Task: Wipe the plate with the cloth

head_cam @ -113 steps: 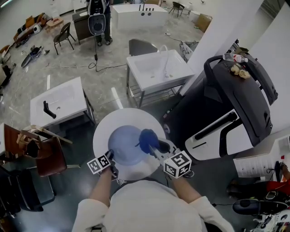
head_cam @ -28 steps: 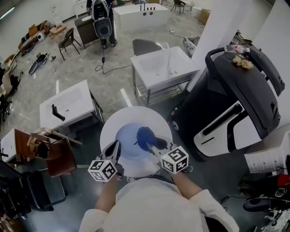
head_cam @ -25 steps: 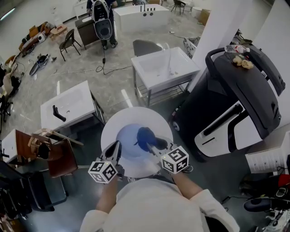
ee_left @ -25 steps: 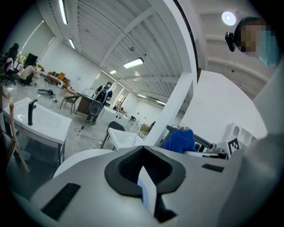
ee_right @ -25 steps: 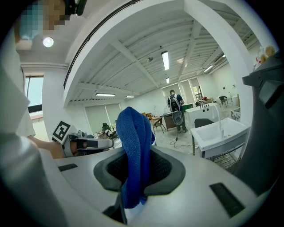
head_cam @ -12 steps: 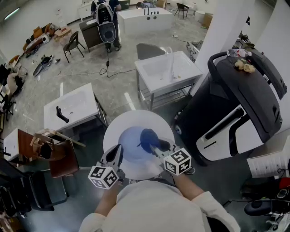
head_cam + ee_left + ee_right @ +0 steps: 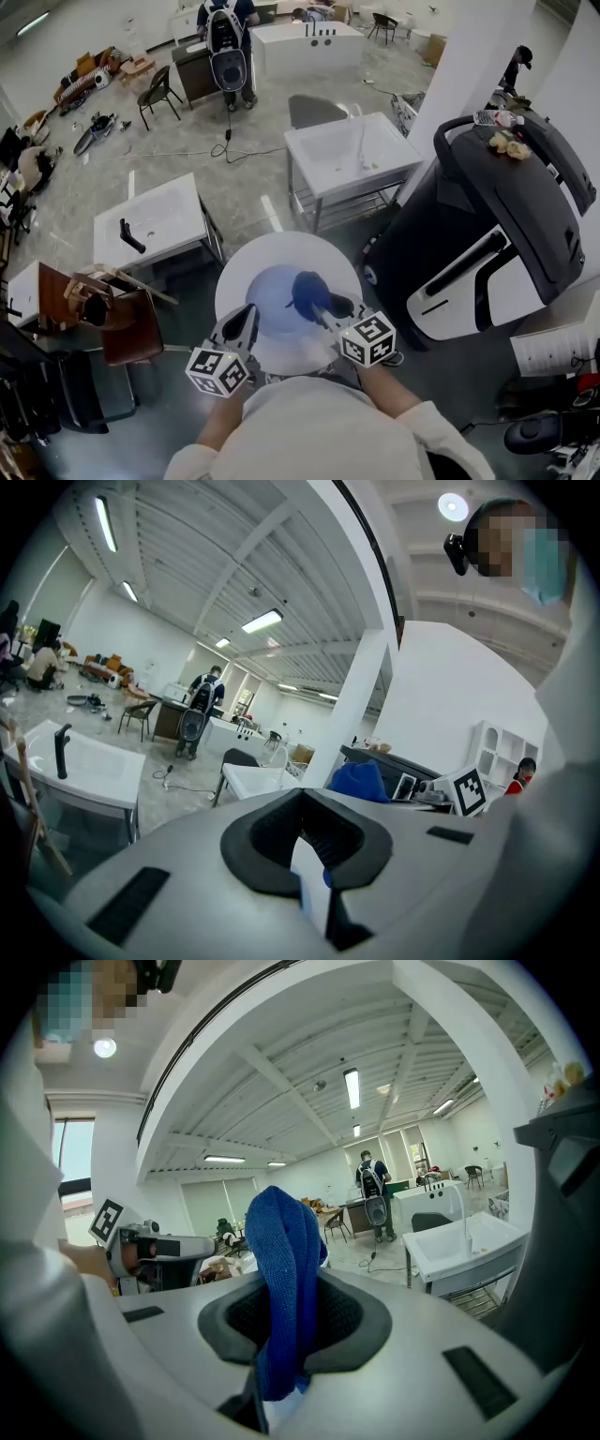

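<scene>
Cloth [image 7: 307,292] lies over the blue plate [image 7: 267,298] at 3 o'clock; only the right gripper view shows the right gripper [image 7: 286,1344] clamping it. The left gripper [image 7: 242,323], clenched, seemingly nips the plate's 7 o'clock rim. A sink [image 7: 347,155] stands beyond at 12 o'clock.

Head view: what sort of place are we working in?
Probably an open workshop or showroom hall for bathroom fittings: a white washbasin on a metal frame and a white basin unit with a black tap stand loose on the grey stone floor, and a black cable trails across it.
</scene>
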